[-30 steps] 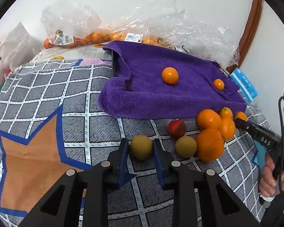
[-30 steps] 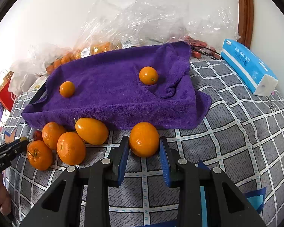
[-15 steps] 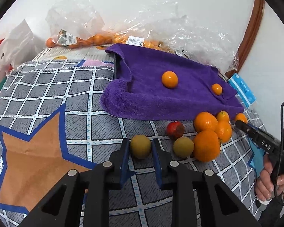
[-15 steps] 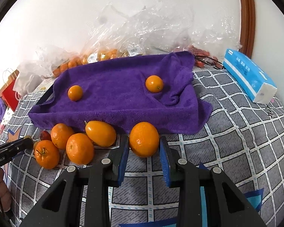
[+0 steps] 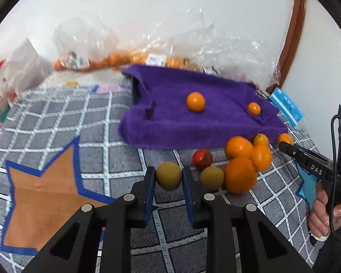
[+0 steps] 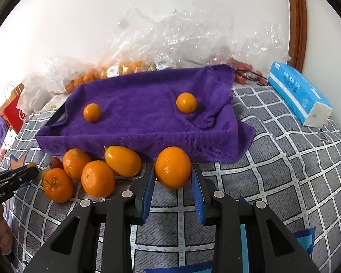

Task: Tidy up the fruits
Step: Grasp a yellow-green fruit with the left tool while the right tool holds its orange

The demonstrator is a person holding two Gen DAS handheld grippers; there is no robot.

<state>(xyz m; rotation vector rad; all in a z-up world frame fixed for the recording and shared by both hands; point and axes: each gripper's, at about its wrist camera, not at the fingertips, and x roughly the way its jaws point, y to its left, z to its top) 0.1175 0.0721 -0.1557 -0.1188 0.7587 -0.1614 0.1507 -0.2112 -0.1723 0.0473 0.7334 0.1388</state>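
Note:
My left gripper point(image 5: 168, 177) is shut on a round green-yellow fruit point(image 5: 168, 175), held just above the checked cloth. Beside it lie a second green fruit point(image 5: 211, 178), a small red fruit point(image 5: 202, 156) and several oranges point(image 5: 239, 175). My right gripper point(image 6: 173, 177) is shut on an orange point(image 6: 173, 167) in front of the purple towel point(image 6: 143, 122). That towel drapes a box-like tray and carries two small oranges point(image 6: 92, 112) point(image 6: 186, 102). In the left wrist view the towel point(image 5: 193, 118) is ahead, and the right gripper point(image 5: 284, 146) reaches in from the right.
Clear plastic bags of oranges point(image 6: 125, 68) line the wall behind the towel. A blue tissue pack point(image 6: 300, 95) lies at the right, a red paper bag point(image 6: 11, 111) at the far left. The person's hand point(image 5: 327, 213) grips the right tool. A wooden frame point(image 6: 295, 18) stands at the right wall.
Both grippers have lifted a little with their fruit, so the towel sits lower in each view. The left jaws closed slightly tighter on the green fruit.

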